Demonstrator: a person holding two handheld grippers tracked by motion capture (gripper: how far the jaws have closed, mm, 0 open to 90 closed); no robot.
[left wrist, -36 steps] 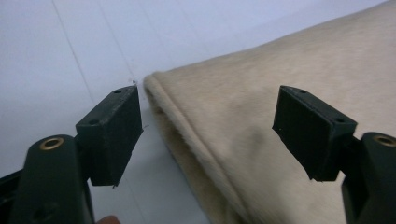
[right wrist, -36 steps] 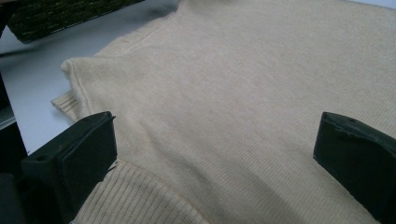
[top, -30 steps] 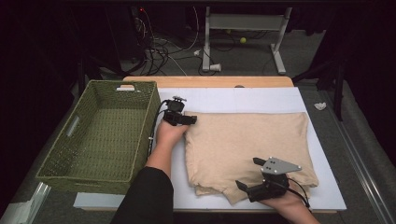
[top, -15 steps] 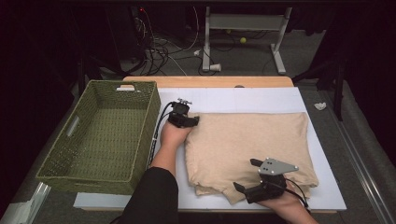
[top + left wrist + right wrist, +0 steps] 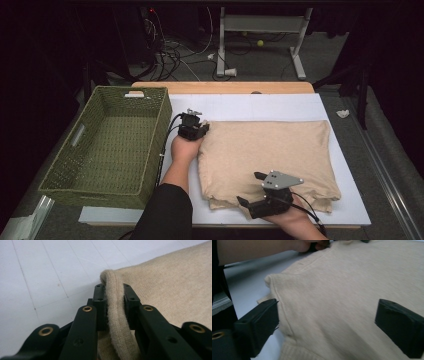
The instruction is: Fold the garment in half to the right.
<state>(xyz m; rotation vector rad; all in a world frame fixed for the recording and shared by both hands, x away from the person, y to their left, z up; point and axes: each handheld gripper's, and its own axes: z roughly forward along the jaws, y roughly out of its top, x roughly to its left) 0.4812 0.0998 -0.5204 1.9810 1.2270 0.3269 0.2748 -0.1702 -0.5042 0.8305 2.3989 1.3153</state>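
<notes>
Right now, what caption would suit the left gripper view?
Left tool pinching the ribbed edge of a beige sweater on the white table.

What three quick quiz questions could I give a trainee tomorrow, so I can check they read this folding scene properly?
1. True or false: the left gripper is shut on a ribbed edge of the beige sweater.
2. Which side of the sweater does the green woven basket stand on in the high view: A left, B right, C behind?
3. How do the jaws of the right gripper stand?

Key
1. True: the ribbed fold is pinched between the pads; the jaws have just been closing.
2. A.
3. Wide apart over the near edge of the sweater, gripping nothing.
</notes>
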